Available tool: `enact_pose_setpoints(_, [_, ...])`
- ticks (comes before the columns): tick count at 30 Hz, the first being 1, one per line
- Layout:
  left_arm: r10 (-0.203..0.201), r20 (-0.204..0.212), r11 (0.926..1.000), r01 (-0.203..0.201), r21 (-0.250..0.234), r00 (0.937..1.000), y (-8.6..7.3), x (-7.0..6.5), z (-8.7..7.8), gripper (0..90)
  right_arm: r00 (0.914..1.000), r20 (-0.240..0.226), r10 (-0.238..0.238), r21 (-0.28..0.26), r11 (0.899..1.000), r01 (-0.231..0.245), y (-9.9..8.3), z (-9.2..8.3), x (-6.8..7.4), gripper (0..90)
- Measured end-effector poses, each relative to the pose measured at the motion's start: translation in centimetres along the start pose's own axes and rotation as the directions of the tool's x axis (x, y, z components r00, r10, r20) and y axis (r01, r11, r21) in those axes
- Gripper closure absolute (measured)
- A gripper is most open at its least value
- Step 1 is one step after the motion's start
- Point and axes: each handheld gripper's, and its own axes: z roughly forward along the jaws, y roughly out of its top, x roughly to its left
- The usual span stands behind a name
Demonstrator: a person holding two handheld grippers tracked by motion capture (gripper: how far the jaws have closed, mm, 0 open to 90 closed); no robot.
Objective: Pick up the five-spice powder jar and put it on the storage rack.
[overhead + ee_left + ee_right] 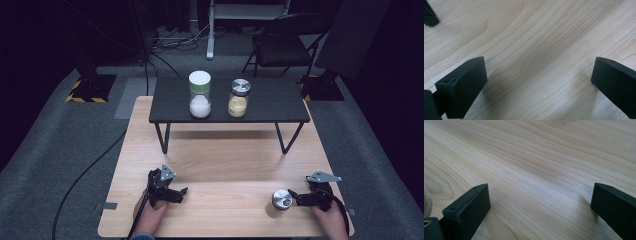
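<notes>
Risk: the right gripper (pixel 295 196), lower right of the high view, sits just beside the small jar (pixel 282 200). Its jaws stand wide apart over bare wood in the right gripper view, holding nothing. A sideways approach could nudge the jar toward the near edge of the desk (pixel 225 165) or tip it; a late closure could slip on the smooth lid.

The left gripper (pixel 184 190), lower left, is likewise released, jaws spread over bare wood, well apart from the jar.

The jar stands upright at lower right, with a round metal lid and a dark body; its contents cannot be told.

Farther off, upper centre, a black shelf (pixel 270 100) carries a white-lidded jar (pixel 200 94) of white grains and a metal-lidded jar (pixel 239 98) of tan grains.
</notes>
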Motion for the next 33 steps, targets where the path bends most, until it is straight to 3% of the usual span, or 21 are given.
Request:
enact_pose_setpoints(24, [0.000,0.000,1.0000,0.000,0.000,1.0000,0.01,0.00,0.00,0.2,1.0000,-0.005,-0.006,0.002,1.000,0.006,0.04,0.02,-0.09,1.4])
enact_pose_setpoints(33, [0.000,-0.001,1.0000,0.000,0.000,1.0000,0.01,-0.01,0.00,0.3,0.9999,0.003,-0.011,-0.026,1.000,0.011,-0.32,-0.54,0.02,1.9])
